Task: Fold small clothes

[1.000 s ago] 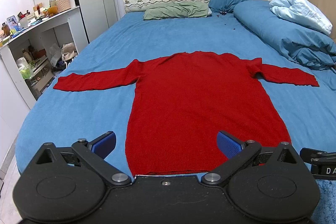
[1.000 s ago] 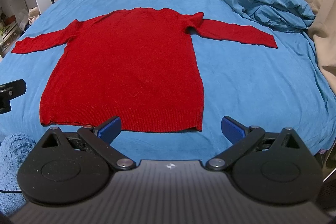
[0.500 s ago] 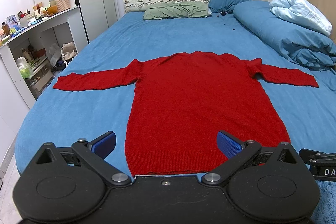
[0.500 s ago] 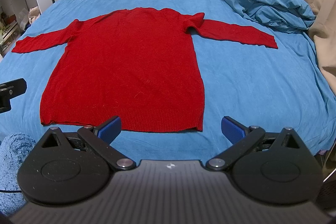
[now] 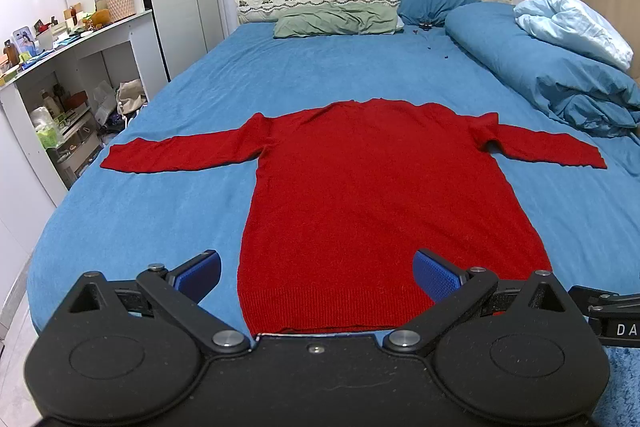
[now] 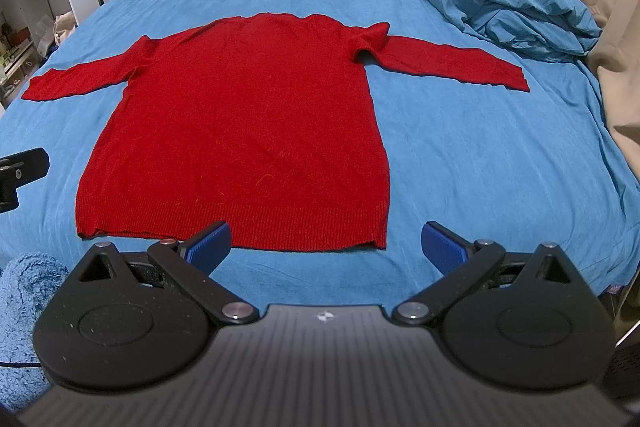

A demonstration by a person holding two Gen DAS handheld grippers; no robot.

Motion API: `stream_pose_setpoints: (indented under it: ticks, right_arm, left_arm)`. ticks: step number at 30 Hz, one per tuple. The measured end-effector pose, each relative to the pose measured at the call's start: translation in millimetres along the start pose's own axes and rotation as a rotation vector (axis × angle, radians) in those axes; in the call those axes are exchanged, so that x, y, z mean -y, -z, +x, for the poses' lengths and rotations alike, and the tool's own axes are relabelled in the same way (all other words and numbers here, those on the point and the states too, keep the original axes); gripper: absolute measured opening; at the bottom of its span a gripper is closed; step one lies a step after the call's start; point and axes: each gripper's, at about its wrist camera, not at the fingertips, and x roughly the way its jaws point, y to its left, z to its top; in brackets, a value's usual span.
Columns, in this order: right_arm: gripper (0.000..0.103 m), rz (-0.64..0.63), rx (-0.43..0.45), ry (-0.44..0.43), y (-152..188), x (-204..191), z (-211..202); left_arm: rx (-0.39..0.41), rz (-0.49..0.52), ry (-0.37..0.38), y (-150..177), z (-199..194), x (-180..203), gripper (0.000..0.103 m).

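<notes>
- Sweater (image 5: 380, 195) flat on bed (image 5: 168, 131); only right view shows whole hem
- left gripper (image 5: 316, 273) hides hem corner; right gripper (image 6: 326, 247) too spread wide, empty

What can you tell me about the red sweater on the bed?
The sweater is a plain red knit with long sleeves and a ribbed hem. It lies spread flat and unfolded on the blue sheet, hem toward the cameras, neckline toward the headboard, both sleeves stretched out sideways. The fabric bunches slightly at the right armpit. Only the sheet touches it; the left gripper and right gripper are open, near the hem, holding nothing.
</notes>
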Motion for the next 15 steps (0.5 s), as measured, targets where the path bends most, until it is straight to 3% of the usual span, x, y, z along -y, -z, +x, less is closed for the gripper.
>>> stream_pose_setpoints:
  ticks: [15]
  right_arm:
    - [0.103, 0.003, 0.000, -0.005, 0.2, 0.4, 1.5]
  left_arm:
    - [0.008, -0.003, -0.004, 0.3, -1.9, -1.5, 0.103]
